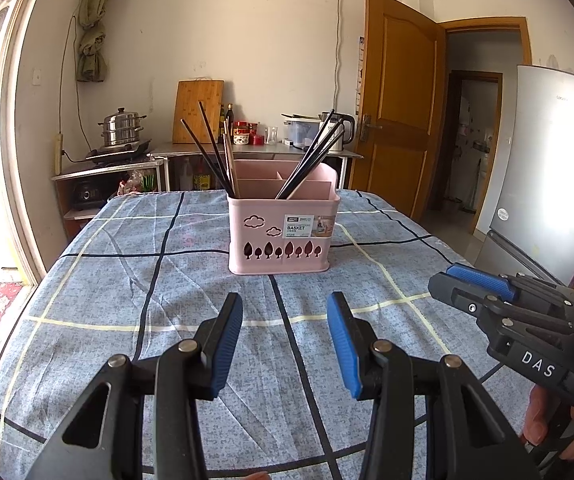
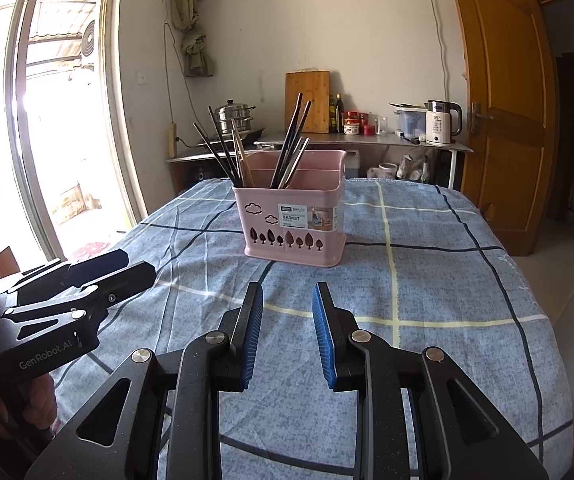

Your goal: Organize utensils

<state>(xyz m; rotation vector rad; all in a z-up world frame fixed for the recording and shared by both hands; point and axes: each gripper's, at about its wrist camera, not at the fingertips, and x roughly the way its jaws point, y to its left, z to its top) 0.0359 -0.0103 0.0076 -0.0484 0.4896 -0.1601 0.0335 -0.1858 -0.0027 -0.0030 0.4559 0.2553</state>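
Note:
A pink utensil basket [image 1: 283, 236] with tree cut-outs stands on the table's blue checked cloth [image 1: 167, 320]; it also shows in the right wrist view [image 2: 295, 228]. Several dark chopsticks [image 1: 207, 152] and a wooden one lean in its left compartment, and several more dark chopsticks [image 1: 315, 156] lean in its middle part. My left gripper [image 1: 285, 308] is open and empty, low over the cloth in front of the basket. My right gripper [image 2: 287, 300] is open and empty, beside the left one. Each gripper shows at the edge of the other's view [image 1: 443, 280] [image 2: 135, 268].
A counter [image 1: 255, 150] behind the table holds a cutting board [image 1: 198, 112], bottles, jars and a kettle [image 2: 441, 122]. A steamer pot [image 1: 121, 128] sits on a stove at the left. A wooden door [image 1: 399, 120] and a fridge [image 1: 543, 168] stand to the right, a window to the left.

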